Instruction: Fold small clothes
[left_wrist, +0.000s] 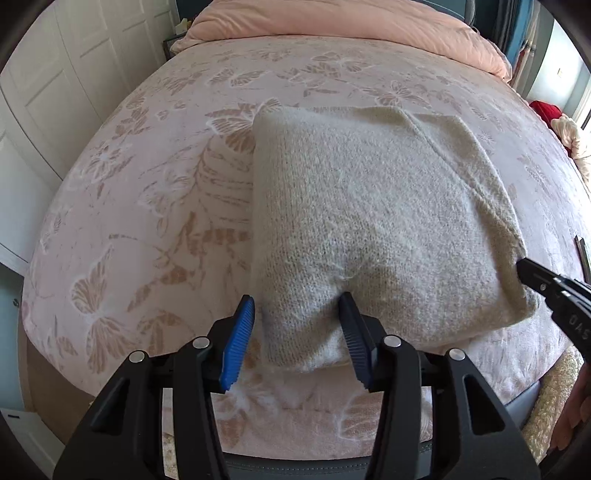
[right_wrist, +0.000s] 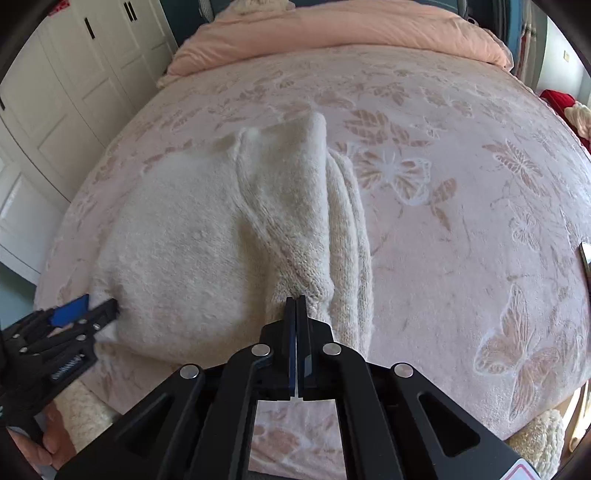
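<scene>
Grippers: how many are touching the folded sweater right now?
2. The left gripper sits open at the cream knit sweater's near-left corner; the right gripper is shut on its near-right corner.

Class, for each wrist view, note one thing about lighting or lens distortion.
Left wrist view: the fisheye bulges the bed into a dome, and the sweater looks greyish, shaded near the left gripper. Right wrist view: the sweater is nearly washed out by bright light; dark vignette in the corners.

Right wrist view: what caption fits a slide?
Right tongs pinch the folded cream knitted sweater's corner on a pink butterfly-patterned blanket.
</scene>
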